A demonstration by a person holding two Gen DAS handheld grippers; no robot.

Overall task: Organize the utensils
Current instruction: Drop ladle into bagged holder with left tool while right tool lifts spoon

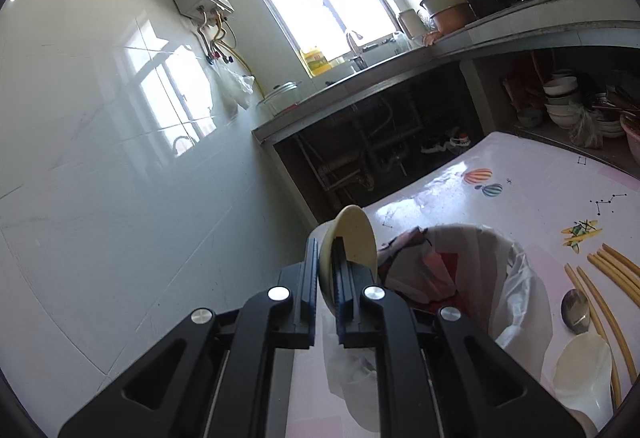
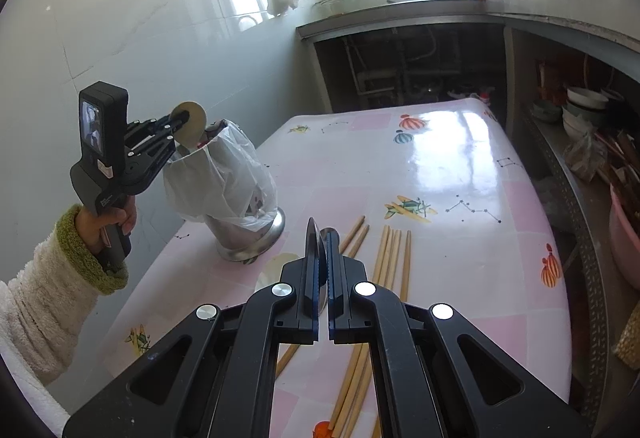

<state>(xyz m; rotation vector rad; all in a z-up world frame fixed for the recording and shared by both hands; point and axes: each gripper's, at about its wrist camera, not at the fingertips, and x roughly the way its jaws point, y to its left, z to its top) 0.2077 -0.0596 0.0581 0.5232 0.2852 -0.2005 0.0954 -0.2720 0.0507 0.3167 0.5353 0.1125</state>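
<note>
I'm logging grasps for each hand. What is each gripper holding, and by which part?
Left gripper: shut on the cream spoon, gripped at its bowl. Right gripper: shut on the metal spoon, also at the bowl.

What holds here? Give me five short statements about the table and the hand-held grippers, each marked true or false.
1. The left hand-held gripper holds a cream utensil above the container. True.
2. The chopsticks stand in the container. False: they lie flat on the table.
3. A plastic bag lines the container. True.
4. The table top is bare wood. False: it is pink with balloon and plane prints.
5. The right hand-held gripper has its jaws wide open. False: they are shut.
</note>
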